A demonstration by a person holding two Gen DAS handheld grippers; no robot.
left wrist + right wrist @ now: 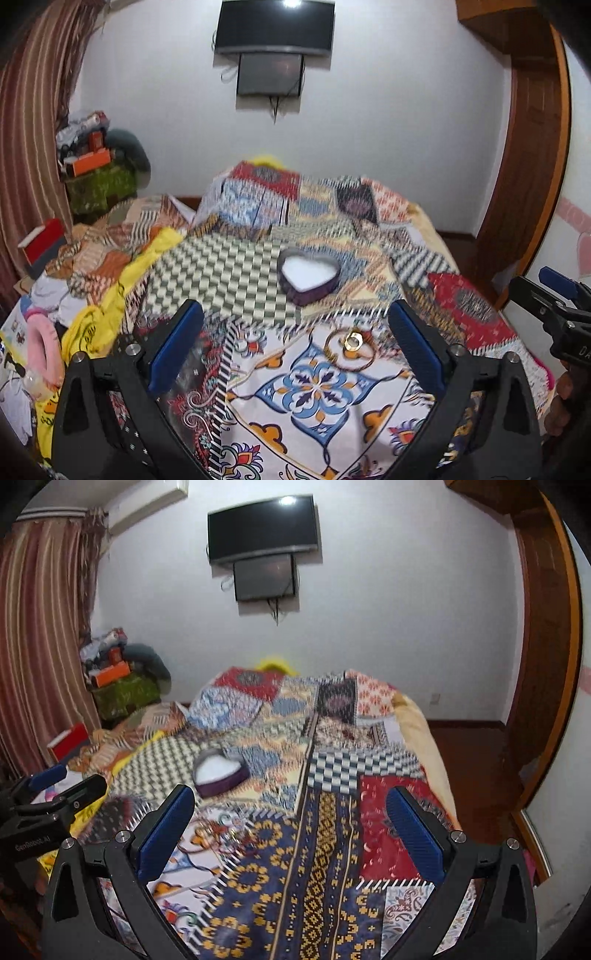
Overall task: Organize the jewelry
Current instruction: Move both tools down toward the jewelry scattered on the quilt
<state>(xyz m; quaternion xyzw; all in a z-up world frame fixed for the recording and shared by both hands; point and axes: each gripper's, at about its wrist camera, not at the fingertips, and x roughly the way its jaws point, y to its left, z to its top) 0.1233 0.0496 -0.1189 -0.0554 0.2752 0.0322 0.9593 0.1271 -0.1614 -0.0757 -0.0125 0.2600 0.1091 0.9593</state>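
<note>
Nothing sorted yet: the jewelry is on the quilt and the box looks empty.

My left gripper (295, 343) and right gripper (290, 829) both hang spread wide, holding nothing. A gold ring (352, 340) lies inside a thin gold bangle (349, 349) on the patchwork quilt (317, 391), between my left fingers and just ahead. The heart-shaped box (308, 277) sits open beyond them, its white lining bare as far as I can tell. I judge both pieces are left to move.
</note>
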